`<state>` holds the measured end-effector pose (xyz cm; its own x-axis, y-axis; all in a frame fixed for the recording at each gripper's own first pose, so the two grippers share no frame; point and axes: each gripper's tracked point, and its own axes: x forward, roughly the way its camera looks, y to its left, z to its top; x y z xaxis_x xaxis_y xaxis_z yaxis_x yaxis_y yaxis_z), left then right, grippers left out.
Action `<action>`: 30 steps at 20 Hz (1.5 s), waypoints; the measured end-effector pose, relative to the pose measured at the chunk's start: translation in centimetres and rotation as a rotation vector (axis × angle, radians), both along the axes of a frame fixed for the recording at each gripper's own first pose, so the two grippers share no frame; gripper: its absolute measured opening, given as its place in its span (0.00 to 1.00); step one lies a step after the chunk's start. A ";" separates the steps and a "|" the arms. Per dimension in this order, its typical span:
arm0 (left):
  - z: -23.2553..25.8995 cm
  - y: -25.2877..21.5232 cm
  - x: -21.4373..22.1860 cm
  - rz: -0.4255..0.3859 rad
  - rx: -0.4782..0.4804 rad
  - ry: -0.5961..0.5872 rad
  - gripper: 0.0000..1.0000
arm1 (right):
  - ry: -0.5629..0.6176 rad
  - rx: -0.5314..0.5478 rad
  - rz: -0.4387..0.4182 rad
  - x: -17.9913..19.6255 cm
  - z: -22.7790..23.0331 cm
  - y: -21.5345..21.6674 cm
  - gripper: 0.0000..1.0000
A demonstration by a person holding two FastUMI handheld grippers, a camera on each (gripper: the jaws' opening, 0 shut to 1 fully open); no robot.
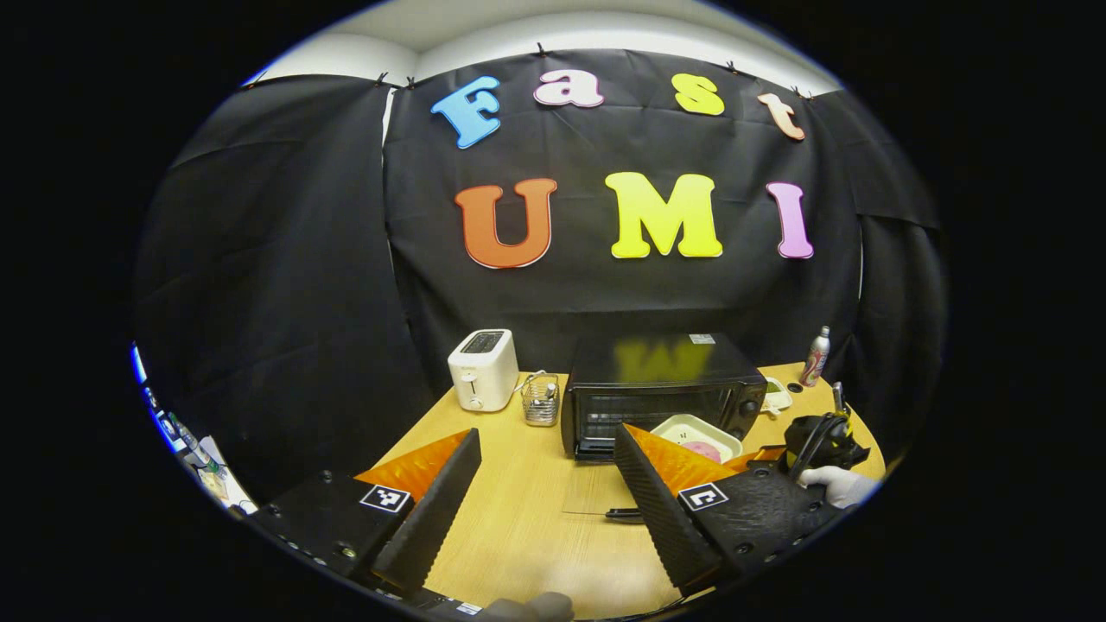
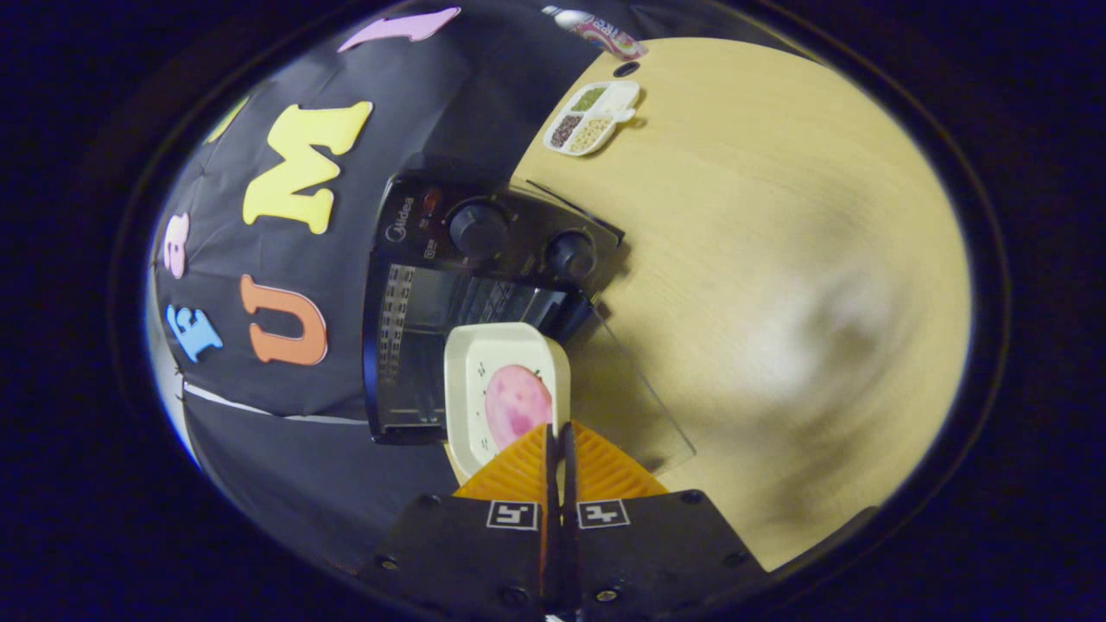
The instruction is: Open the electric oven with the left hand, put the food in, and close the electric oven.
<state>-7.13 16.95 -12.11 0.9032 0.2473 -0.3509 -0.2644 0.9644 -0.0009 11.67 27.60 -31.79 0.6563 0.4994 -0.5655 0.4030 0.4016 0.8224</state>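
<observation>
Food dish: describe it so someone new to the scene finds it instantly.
Find the black oven on the wooden table. The dish is right at its open front, gripped at one edge by the right gripper. It is a cream, rounded-square dish holding a pink slice, unlike the divided snack tray farther back.

The brand "Midea" stands on the electric oven [image 2: 484, 285] control panel.

My left gripper [image 1: 546, 462] has two wedge-shaped fingers with ribbed inner faces, on black housings dotted with round screws, each bearing a square black-and-white marker. My right gripper [image 2: 558, 439] carries the same paired markers and screws. At four o'clock in the left gripper view, my white-gloved hand [image 1: 836, 484] shows beside black cables.
</observation>
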 end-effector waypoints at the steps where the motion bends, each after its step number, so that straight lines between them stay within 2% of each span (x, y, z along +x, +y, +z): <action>1: 0.0 0.4 0.0 0.009 0.002 0.001 0.97 | -0.003 -0.002 -0.005 0.8 0.0 0.6 0.00; 2: 0.1 0.8 0.0 0.013 0.001 0.002 0.97 | -0.004 -0.001 -0.010 1.7 -0.1 1.2 0.04; 4: 0.1 1.5 0.2 0.027 0.005 0.006 0.97 | -0.012 0.005 -0.018 3.5 -0.1 2.1 0.00; 6: -0.1 2.0 0.4 0.044 0.005 0.014 0.97 | -0.036 0.002 -0.027 5.6 0.2 2.6 0.04; 8: -0.4 2.5 0.7 0.059 -0.003 0.024 0.97 | -0.060 -0.019 -0.049 7.4 0.2 2.2 0.00; 9: -0.5 2.6 1.0 0.066 -0.006 0.028 0.97 | -0.082 -0.027 -0.048 8.2 0.5 2.1 0.04; 11: -0.5 2.8 1.4 0.077 -0.011 0.030 0.97 | -0.139 -0.024 -0.034 9.3 1.3 2.2 0.00; 12: -0.7 2.8 1.6 0.080 -0.017 0.034 0.97 | -0.164 -0.010 -0.020 9.6 1.8 2.4 0.07; 15: -1.3 2.6 2.0 0.079 -0.031 0.038 0.97 | -0.179 0.013 0.042 9.9 1.7 3.2 0.10; 16: -1.4 2.6 2.3 0.079 -0.034 0.038 0.97 | -0.176 0.011 0.049 9.6 1.9 3.0 0.33; 17: -1.6 2.4 2.3 0.077 -0.042 0.042 0.97 | -0.172 0.000 0.052 9.6 1.8 2.8 0.31; 18: -1.6 2.2 2.4 0.074 -0.045 0.038 0.97 | -0.175 -0.014 0.056 9.5 1.9 2.4 0.43; 19: -1.5 2.2 2.7 0.069 -0.047 0.032 0.97 | -0.177 -0.029 0.063 9.3 2.1 2.3 0.43; 20: -1.3 2.2 2.7 0.065 -0.044 0.027 0.97 | -0.180 -0.036 0.063 9.1 2.3 1.9 0.51; 21: -1.5 2.0 2.7 0.058 -0.044 0.025 0.97 | -0.180 -0.049 0.066 9.0 2.4 1.7 0.63; 22: -1.6 1.8 3.0 0.052 -0.044 0.020 0.97 | -0.188 -0.066 0.069 8.7 2.7 1.4 0.58; 23: -1.7 1.6 3.0 0.045 -0.047 0.021 0.97 | -0.204 -0.076 0.078 8.5 3.2 1.2 0.60; 25: -1.9 1.4 3.1 0.030 -0.046 0.010 0.97 | -0.244 -0.095 0.109 7.8 4.5 0.9 0.75; 26: -2.0 1.3 3.2 0.022 -0.043 0.004 0.97 | -0.257 -0.118 0.122 7.4 4.8 0.5 0.74; 27: -2.0 1.1 3.3 0.009 -0.042 -0.002 0.97 | -0.274 -0.147 0.133 7.1 5.4 0.0 0.77; 28: -2.0 0.8 3.3 -0.001 -0.039 -0.007 0.97 | -0.298 -0.181 0.136 6.7 6.0 -0.7 0.92; 29: -2.0 0.6 3.2 -0.015 -0.039 -0.015 0.97 | -0.320 -0.224 0.134 6.2 6.7 -1.5 0.94; 30: -1.9 0.5 3.1 -0.024 -0.034 -0.026 0.97 | -0.350 -0.264 0.140 5.7 7.4 -2.3 0.87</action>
